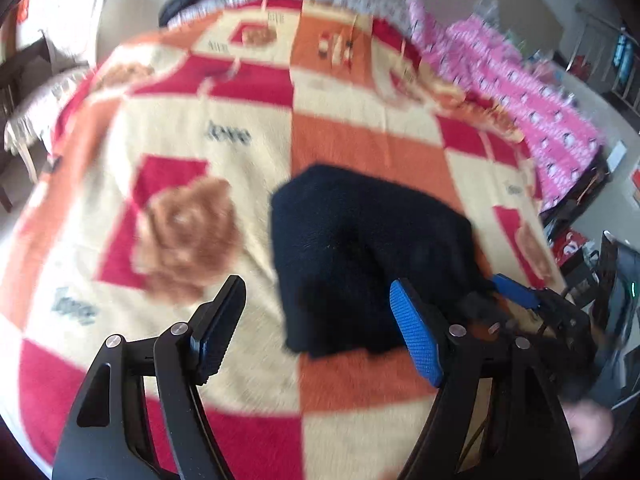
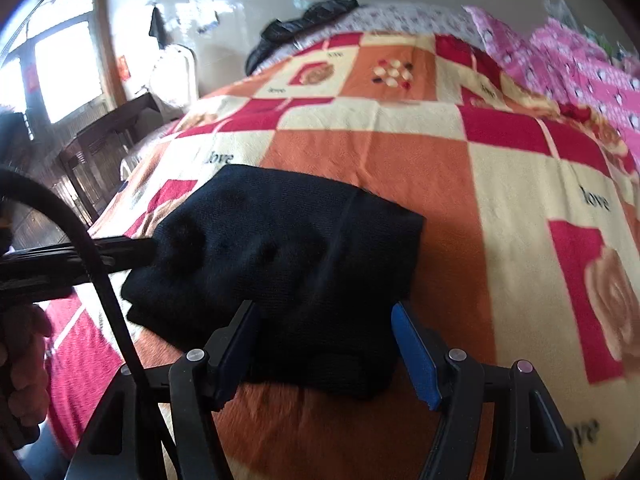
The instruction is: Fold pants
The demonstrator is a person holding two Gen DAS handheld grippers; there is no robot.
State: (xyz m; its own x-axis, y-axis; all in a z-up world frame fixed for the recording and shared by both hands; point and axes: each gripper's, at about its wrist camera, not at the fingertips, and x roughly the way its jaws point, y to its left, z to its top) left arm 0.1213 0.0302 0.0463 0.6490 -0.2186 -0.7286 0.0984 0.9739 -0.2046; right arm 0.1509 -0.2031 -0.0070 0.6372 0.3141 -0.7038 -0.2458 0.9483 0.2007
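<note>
The left gripper (image 1: 320, 328) stands with its jaws wide apart, and nothing is between them. The right gripper (image 2: 326, 350) is also wide apart; the near edge of the black pants (image 2: 280, 264) lies between its fingers, but the pads do not press it. The pants lie folded into a compact bundle on the checked blanket (image 2: 500, 184). Farther back lies a pink cloth (image 1: 520, 92).
</note>
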